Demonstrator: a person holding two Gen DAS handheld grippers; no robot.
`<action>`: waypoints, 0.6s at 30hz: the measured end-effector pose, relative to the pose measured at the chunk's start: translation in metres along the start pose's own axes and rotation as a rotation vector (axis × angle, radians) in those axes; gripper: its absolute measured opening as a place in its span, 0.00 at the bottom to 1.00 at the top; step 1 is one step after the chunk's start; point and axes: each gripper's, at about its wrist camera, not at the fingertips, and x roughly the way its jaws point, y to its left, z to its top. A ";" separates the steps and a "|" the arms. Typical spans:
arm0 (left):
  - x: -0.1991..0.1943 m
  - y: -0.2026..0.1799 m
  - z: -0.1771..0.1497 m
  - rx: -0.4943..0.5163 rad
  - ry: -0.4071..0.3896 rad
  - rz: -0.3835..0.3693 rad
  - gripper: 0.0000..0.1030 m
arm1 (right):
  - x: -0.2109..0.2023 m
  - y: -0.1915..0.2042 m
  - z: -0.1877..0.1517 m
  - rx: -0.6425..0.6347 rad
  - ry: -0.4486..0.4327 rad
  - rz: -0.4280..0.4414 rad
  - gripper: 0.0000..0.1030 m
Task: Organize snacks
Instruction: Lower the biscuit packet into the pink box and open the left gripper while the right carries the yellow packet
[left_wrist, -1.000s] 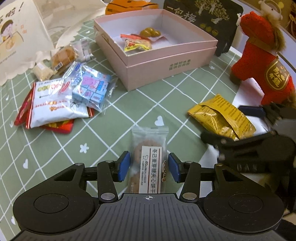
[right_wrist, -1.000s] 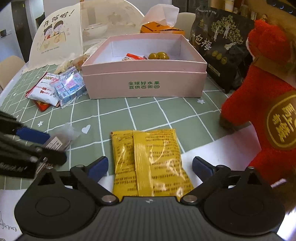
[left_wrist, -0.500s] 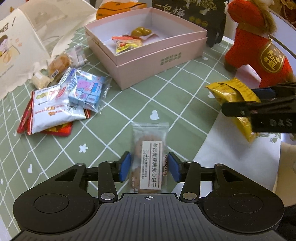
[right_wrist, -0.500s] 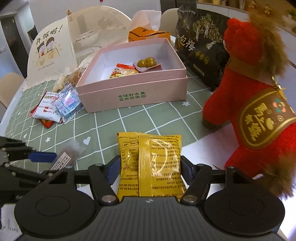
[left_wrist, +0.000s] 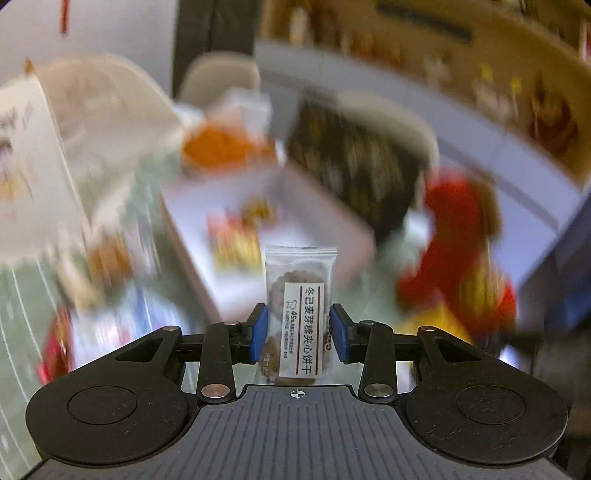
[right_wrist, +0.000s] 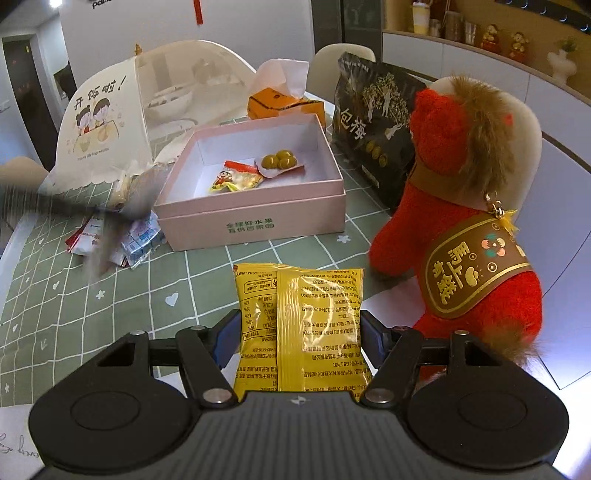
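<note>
- The surface is a table (right_wrist: 207, 266) under a green cloth with a white grid, small hearts and flowers; white paper lies at the lower left and lower right of the right wrist view.
- The room behind shows a white wall, a dark doorway at the far left, pale chairs, and at the upper right a white counter with jars and small figures on a shelf.
- A pink box (right_wrist: 255, 218) sits open at centre; inside it lie a small yellow-and-red packet (right_wrist: 236, 181) and a pack of green olives (right_wrist: 279, 162).
- A red plush horse (right_wrist: 461, 229) fills the right side, with a black plum bag (right_wrist: 373, 122) upright behind it and an orange tissue box (right_wrist: 284, 105) beyond the pink box.
- A white mesh food cover (right_wrist: 122, 114) stands at the upper left; loose snack packs (right_wrist: 136, 236) lie left of the pink box.
- Open cloth lies in the middle foreground, between the pink box and the lower edge of the frame.
- The right gripper (right_wrist: 300, 338) clamps the yellow snack bag (right_wrist: 303, 328) by both sides, clear of the table.
- The left gripper (left_wrist: 298, 334) is closing its jaws on a clear biscuit packet (left_wrist: 300, 314), blue pads against both sides; the background there is blurred.
</note>
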 end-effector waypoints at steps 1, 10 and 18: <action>-0.001 0.003 0.019 -0.010 -0.052 0.007 0.40 | 0.000 0.002 0.000 -0.001 0.003 0.002 0.65; 0.016 0.036 0.070 -0.195 -0.174 -0.077 0.45 | 0.001 0.016 -0.001 -0.045 0.020 0.001 0.65; 0.020 0.054 -0.047 -0.304 0.042 -0.043 0.45 | 0.019 0.008 0.023 -0.033 0.039 0.008 0.65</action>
